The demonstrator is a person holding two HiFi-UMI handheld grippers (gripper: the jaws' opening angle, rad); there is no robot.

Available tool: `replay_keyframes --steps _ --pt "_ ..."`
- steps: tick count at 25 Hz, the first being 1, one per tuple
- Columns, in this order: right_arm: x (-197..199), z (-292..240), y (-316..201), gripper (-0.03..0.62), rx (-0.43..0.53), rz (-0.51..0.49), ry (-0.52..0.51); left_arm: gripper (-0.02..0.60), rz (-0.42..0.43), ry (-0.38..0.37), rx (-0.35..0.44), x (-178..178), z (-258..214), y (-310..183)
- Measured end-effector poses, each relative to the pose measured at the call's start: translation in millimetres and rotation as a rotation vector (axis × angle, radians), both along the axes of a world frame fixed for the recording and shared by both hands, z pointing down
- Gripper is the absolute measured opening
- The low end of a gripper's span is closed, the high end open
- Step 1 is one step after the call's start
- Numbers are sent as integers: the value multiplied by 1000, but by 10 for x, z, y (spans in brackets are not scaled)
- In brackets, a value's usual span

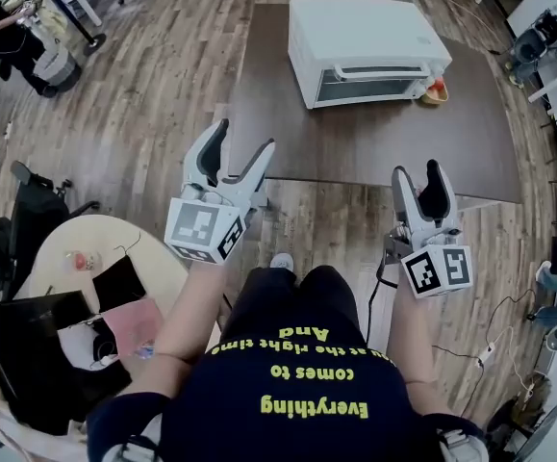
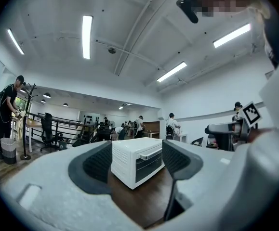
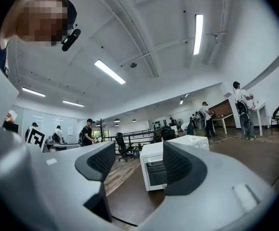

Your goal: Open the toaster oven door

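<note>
A white toaster oven stands at the far side of a dark brown table, its glass door shut and the handle bar along the door's top. In the left gripper view the oven shows between the jaws, well ahead. My left gripper hangs open over the table's near left edge, empty. My right gripper is open too, empty, near the table's front right edge. The right gripper view shows the oven far off between the jaws.
A small orange bowl sits right of the oven. A round beige table with clutter is at my lower left, a black chair beside it. Wood floor surrounds the table. People stand at the room's edges.
</note>
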State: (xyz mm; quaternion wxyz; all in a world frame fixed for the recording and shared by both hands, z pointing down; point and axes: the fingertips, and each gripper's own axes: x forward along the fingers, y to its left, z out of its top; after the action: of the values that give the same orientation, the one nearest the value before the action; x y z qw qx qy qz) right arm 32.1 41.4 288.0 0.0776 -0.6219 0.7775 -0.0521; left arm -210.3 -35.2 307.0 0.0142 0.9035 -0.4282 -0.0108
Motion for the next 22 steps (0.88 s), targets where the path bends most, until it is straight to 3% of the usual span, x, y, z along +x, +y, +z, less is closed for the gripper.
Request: replay_keyframes --steps 11,22 --pt "294 129 -656 296 -27 -30 -5 324 -34 -11 -47 247 222 -552" --pt "1009 66 -1784 295 -18 -151 6 324 -156 -8 -44 898 171 -1353"
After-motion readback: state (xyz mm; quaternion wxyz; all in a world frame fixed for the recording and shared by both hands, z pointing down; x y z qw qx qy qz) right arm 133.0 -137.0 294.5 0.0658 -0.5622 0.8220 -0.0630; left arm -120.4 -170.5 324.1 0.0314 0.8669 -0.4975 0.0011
